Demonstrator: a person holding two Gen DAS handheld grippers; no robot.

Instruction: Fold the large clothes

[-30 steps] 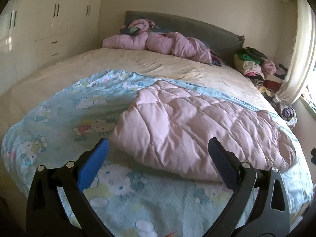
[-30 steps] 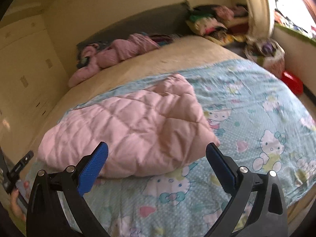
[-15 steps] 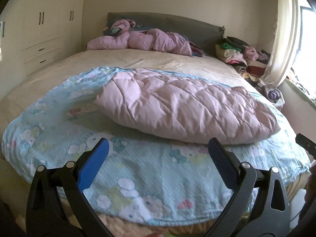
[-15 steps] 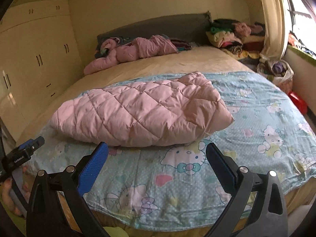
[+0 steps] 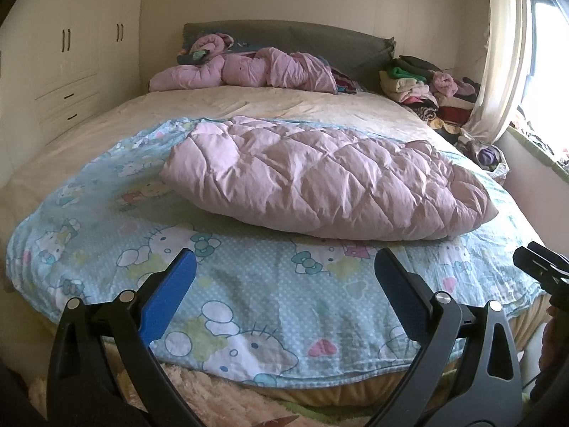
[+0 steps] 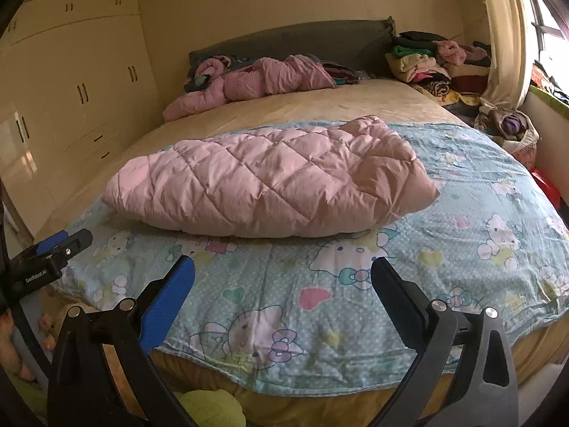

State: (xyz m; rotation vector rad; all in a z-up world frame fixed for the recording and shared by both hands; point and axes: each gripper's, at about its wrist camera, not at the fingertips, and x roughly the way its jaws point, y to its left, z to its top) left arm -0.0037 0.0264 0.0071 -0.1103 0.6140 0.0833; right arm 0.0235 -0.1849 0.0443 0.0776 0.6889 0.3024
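A folded pink quilted garment lies as a puffy bundle on a light blue cartoon-print sheet covering the near half of the bed. My left gripper is open and empty, held off the bed's foot edge, well short of the bundle. My right gripper is also open and empty, back from the same edge. The left gripper's body shows at the left edge of the right wrist view. The right gripper's body shows at the right edge of the left wrist view.
A crumpled pink garment lies by the grey headboard. Stacked clothes pile up at the bed's far right. Cream wardrobes line the left wall. A curtain and window are on the right.
Both grippers have pulled back from the bed and away from the pink bundle, which now sits farther off. They stay open and empty.
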